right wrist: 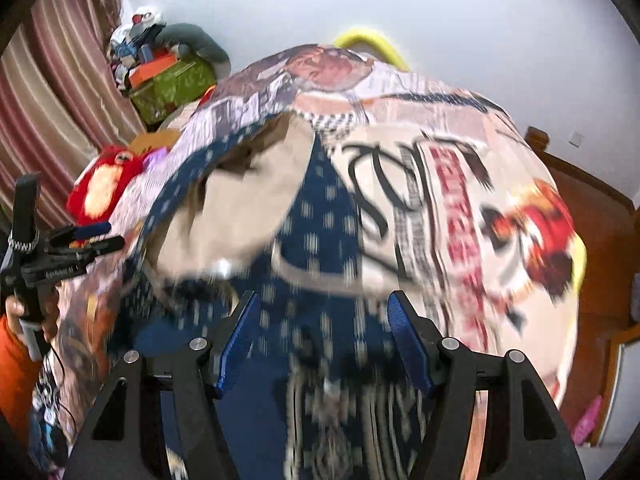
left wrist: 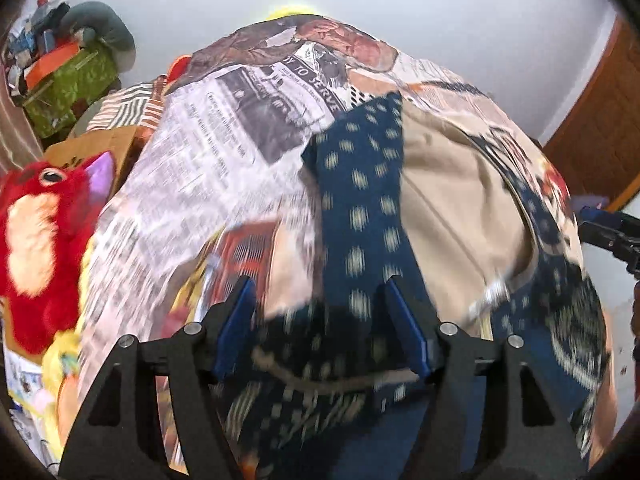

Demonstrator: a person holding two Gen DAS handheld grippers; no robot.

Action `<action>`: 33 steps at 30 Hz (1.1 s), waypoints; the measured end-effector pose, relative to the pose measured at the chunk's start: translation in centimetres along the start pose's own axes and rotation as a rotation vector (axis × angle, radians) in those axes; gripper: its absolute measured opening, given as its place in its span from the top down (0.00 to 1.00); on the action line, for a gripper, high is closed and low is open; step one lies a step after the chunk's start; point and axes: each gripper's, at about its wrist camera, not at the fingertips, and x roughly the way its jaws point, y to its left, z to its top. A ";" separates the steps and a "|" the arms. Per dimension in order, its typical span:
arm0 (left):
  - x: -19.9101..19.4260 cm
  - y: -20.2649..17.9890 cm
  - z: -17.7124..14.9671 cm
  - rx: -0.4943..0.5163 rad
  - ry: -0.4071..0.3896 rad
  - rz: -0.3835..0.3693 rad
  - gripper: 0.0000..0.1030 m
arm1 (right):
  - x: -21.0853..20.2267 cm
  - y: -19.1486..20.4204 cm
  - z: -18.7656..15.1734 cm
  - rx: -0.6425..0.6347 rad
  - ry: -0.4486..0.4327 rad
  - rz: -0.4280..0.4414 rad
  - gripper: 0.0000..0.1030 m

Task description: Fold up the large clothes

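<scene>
Your left tongs (left wrist: 320, 320) and right tongs (right wrist: 324, 328) both stand apart, gripping nothing, with the navy dotted, beige-lined garment (left wrist: 360, 208) between them. It lies on a newspaper-print sheet (left wrist: 208, 160), probably to give you a flat surface for folding.

Both wrist views close over garment (left wrist: 360, 200)
</scene>
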 end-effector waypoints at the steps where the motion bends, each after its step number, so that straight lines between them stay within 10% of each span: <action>1: 0.7 0.1 0.5 -0.010 -0.010 0.011 0.35 | 0.9 0.0 1.0 0.001 -0.001 0.008 0.38; 9: 7.3 0.5 3.4 -0.102 0.047 -0.039 0.37 | 9.9 -1.1 5.6 0.118 0.040 0.030 0.39; 16: 7.6 -0.4 3.3 -0.165 0.076 -0.198 0.80 | 10.9 1.2 4.9 0.012 0.020 0.022 0.78; 18: 7.2 -1.0 3.3 -0.171 0.077 -0.208 0.94 | 10.5 1.8 4.5 0.009 0.021 0.041 0.85; 33: -6.7 -5.8 -5.4 0.128 -0.009 -0.190 0.97 | -2.0 6.6 -4.1 -0.191 -0.033 0.107 0.92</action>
